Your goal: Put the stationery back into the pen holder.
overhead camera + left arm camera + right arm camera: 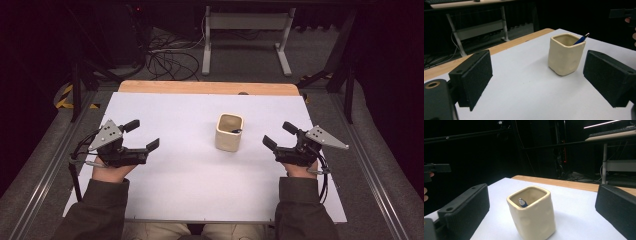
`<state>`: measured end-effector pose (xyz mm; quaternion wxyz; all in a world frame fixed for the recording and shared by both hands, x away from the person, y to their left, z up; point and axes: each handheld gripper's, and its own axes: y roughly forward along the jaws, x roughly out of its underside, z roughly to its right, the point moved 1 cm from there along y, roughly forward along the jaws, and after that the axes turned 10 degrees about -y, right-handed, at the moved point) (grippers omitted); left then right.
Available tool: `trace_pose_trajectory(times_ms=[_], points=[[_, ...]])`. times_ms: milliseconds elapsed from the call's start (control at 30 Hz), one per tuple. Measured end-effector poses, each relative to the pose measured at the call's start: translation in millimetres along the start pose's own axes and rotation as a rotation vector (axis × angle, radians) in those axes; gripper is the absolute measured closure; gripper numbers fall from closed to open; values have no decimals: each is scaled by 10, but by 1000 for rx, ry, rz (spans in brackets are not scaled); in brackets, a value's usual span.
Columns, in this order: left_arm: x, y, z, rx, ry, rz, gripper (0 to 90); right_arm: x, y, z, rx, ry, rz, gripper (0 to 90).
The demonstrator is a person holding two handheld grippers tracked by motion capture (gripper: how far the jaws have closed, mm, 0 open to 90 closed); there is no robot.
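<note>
White sheet (190, 175) over a wooden table (210, 87) in a dark, cable-strewn room.
A cream cup (229, 132) holding a blue pen (581, 39) stands upright between the left gripper (141, 136), at nine o'clock, and the right gripper (280, 135), at three; both gape wide, empty.

At the centre of the frame a cream cup (229, 131) stands alone on the white surface (190, 175), with open room on every side of it.
</note>
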<state>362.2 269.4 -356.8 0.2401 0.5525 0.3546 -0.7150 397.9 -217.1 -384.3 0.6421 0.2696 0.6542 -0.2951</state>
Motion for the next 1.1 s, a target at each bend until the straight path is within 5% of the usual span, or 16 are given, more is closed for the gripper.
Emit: trace_pose_trajectory(times_ms=[1100], points=[[23,15,-15,-1,0,-11,97,0,-11,2,-5,-6,-6,1]])
